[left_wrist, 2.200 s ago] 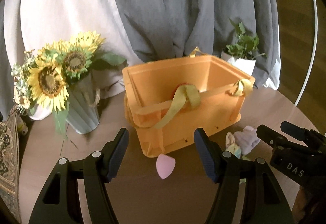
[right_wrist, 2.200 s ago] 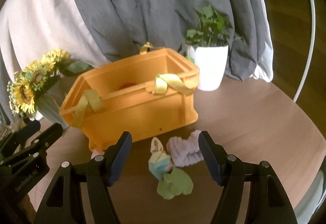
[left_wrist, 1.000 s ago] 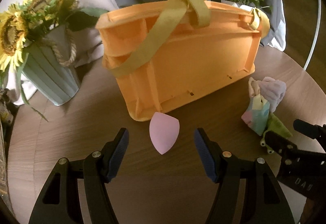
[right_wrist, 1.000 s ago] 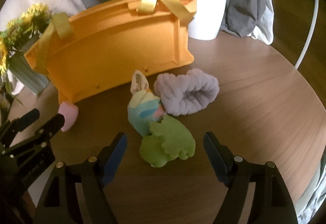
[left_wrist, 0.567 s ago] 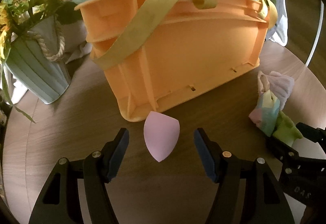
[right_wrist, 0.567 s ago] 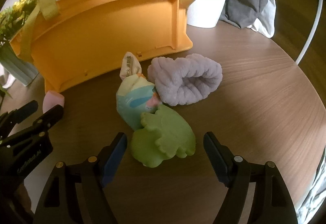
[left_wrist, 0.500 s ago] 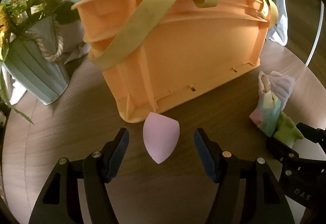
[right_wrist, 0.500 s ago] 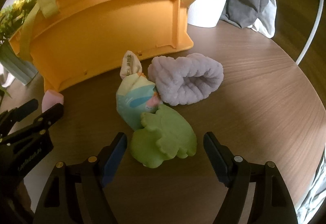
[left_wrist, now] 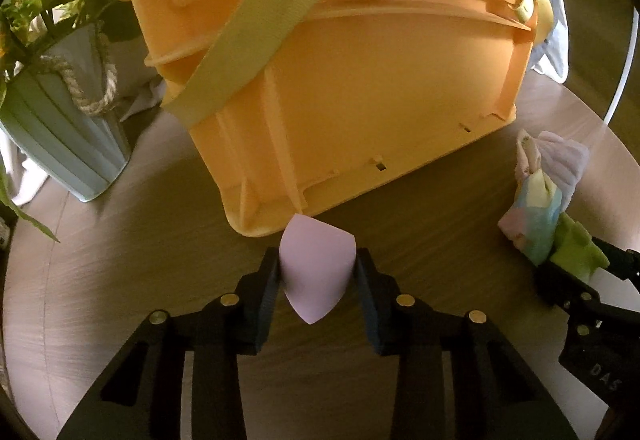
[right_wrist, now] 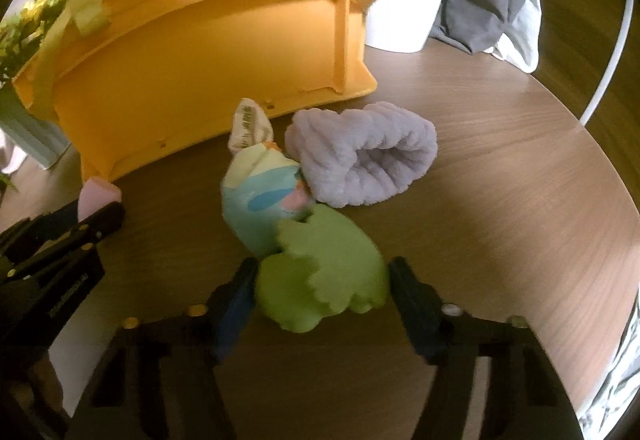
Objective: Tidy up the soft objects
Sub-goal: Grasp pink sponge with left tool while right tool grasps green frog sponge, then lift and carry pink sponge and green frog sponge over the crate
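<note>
Jaws of the left gripper (left_wrist: 317,272) have just been closing and now press both sides of a pink teardrop sponge (left_wrist: 316,272) lying on the table (left_wrist: 120,280) just before the orange crate (left_wrist: 360,92). Seen from the right wrist, the right gripper (right_wrist: 320,290) has been narrowing too, its pads touching a green soft toy (right_wrist: 320,280) beside a pastel pouch (right_wrist: 264,200) and lilac cloth (right_wrist: 360,156).

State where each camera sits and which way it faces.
Left wrist: on the left tool, looking down along its fingers at the pink sponge pinched between them, orange crate behind; right tool at the right edge.
Right wrist: on the right tool, angled down at the green plush between its closing fingers.
Shared: crate, sponge, plush, round table.
</note>
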